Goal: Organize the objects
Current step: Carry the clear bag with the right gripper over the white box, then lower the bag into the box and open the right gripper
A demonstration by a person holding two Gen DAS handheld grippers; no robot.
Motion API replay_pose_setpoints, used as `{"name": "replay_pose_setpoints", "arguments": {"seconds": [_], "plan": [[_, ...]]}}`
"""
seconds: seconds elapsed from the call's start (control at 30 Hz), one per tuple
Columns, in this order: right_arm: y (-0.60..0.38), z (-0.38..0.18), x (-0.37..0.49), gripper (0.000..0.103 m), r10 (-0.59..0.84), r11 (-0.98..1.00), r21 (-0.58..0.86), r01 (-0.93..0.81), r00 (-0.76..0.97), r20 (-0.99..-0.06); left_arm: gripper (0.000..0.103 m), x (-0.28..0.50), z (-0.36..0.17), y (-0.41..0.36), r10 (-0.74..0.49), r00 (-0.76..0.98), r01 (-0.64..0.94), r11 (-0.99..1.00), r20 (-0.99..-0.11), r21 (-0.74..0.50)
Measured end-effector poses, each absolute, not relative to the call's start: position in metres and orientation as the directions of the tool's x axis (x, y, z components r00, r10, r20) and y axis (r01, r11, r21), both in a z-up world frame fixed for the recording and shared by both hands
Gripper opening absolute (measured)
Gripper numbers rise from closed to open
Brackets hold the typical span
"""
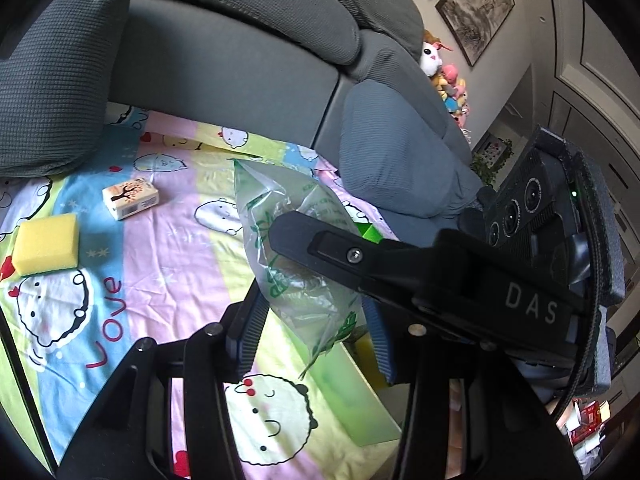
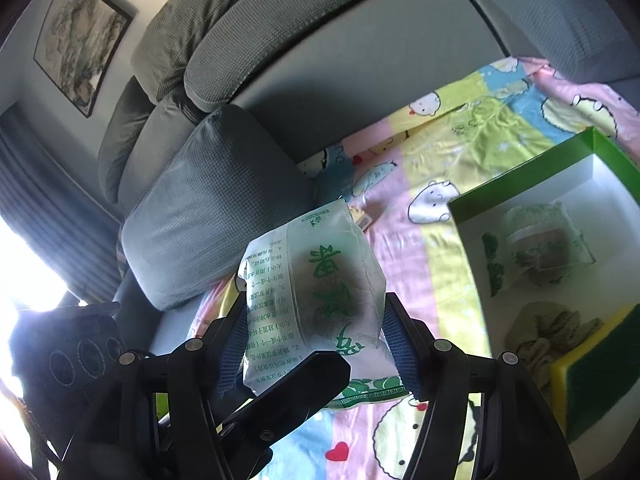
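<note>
So right now both my grippers are on packets. My right gripper [image 2: 316, 344] has its blue pads [image 2: 402, 348] squeezed on either side of a pale green-printed packet [image 2: 316, 280], gripping it near the bottom so most of it stands up above the jaws. My left gripper [image 1: 308, 320] is clamped on a crinkly clear bag [image 1: 288, 240] with green print, also down low, and the top of it flops up and away from me.

The two grippers are really close. In the left view the right one's finger crosses right in front of my bag, and in the right view the left one's finger pokes in under the packet. So first tip for myself: separate them before doing anything else, or the bags will snag.

The green box [image 2: 520, 184] sits open on the cartoon sheet [image 2: 440, 152], off to the right of my right gripper. It already has another bag, a crumpled cloth [image 2: 548, 332] and a green-and-yellow sponge [image 2: 592, 364] inside. I reckon the packet goes in the bare white corner, lowered flat, not dropped.

A yellow sponge [image 1: 46, 244] and a small tissue pack [image 1: 130, 198] are out on the sheet, well apart from the box.
</note>
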State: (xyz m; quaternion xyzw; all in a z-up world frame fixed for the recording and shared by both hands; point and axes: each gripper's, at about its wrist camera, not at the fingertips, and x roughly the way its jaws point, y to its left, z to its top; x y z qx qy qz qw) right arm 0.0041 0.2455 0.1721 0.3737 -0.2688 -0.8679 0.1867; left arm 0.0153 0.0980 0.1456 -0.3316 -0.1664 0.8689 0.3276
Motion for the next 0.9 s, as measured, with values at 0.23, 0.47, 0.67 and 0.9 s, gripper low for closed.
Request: {"name": "replay_pose_setpoints", "arguments": {"seconds": [0.23,0.47,0.67,0.9], "plan": [[0.258,0.178,0.011,0.066,-0.497,-0.795,0.598,0.107,-0.679,-0.539,0.045,0.018,0.150,0.111,0.702,-0.563,-0.491,-0.709,-0.436,-0.506],[0.275,0.181,0.019,0.066,-0.469,-0.798,0.598,0.078,-0.704,-0.533,0.045,0.020,0.152,0.129,0.723,-0.544,-0.523,-0.689,-0.425,-0.502],[0.295,0.176,0.022,0.066,-0.429,-0.799,0.601,0.017,-0.717,-0.550,0.046,0.014,0.146,0.149,0.747,-0.501,-0.544,-0.665,-0.437,-0.512],[0.318,0.169,0.024,0.066,-0.372,-0.802,0.594,-0.067,-0.722,-0.583,0.046,0.007,0.136,0.170,0.784,-0.435,-0.556,-0.621,-0.442,-0.553]]}}
